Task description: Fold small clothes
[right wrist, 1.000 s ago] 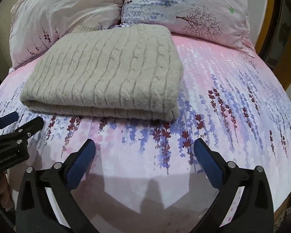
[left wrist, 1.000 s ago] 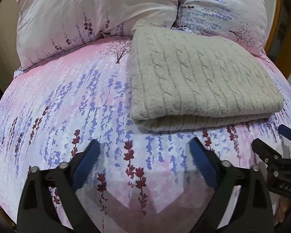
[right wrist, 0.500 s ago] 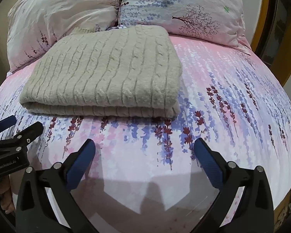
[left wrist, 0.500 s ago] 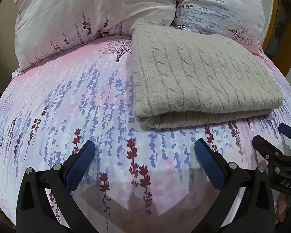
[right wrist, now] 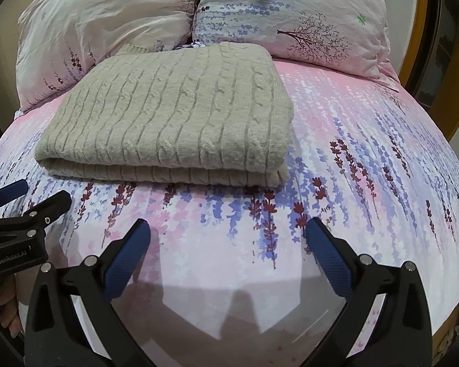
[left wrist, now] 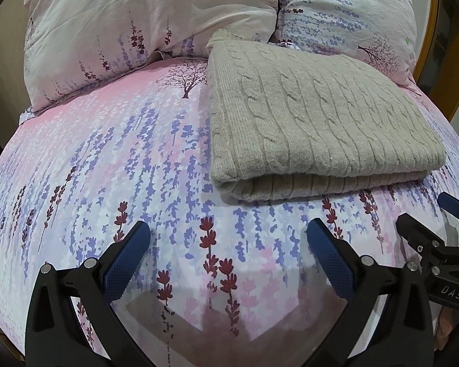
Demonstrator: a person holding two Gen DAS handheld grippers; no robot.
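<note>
Lying folded on the bed point(left wrist: 113, 153) just in front of the pillows point(left wrist: 143, 21), the sweater point(left wrist: 315, 122) is resting alone while the left gripper point(left wrist: 228, 255) and right gripper point(right wrist: 228, 252) are hanging wide open near it, holding nothing.
</note>
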